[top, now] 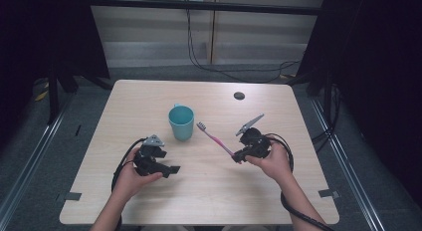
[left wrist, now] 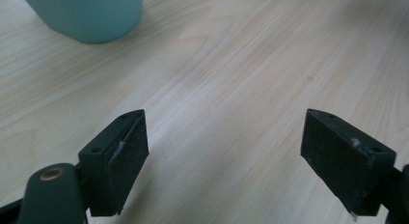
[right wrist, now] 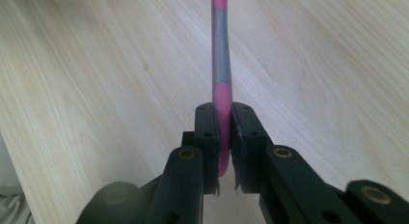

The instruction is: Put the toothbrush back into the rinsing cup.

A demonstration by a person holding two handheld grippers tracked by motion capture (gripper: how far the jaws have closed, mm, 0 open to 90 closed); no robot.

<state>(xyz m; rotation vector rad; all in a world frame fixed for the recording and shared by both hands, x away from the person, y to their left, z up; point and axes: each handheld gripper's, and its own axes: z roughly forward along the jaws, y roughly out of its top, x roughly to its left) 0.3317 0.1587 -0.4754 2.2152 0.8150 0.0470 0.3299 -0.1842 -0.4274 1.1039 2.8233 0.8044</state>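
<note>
The right gripper (top: 240, 156) is clamped on the handle end of a pink-and-grey toothbrush (top: 215, 138). In the right gripper view its two black pads pinch the pink part of the toothbrush (right wrist: 221, 69) from both sides, and the handle runs straight away from the jaws over the bare wood. In the high view the toothbrush slants up and away from that gripper toward the teal cup (top: 181, 122), its bristle head nearest the cup's right side but apart from it.

The left gripper (top: 171, 170) has its jaws spread wide with nothing between them; in the left gripper view only the table (left wrist: 231, 64) shows in the gap between the black pads (left wrist: 128, 161). This gripper is held below and slightly left of the cup, near it without touching, and the cup's teal base (left wrist: 84, 14) sits at the upper left of its view.

The cup stands upright near the middle of the light wooden table (top: 149, 94), mouth open upward. A small dark round hole (top: 239, 95) lies in the tabletop behind and to the right of the cup, well apart from it.
</note>
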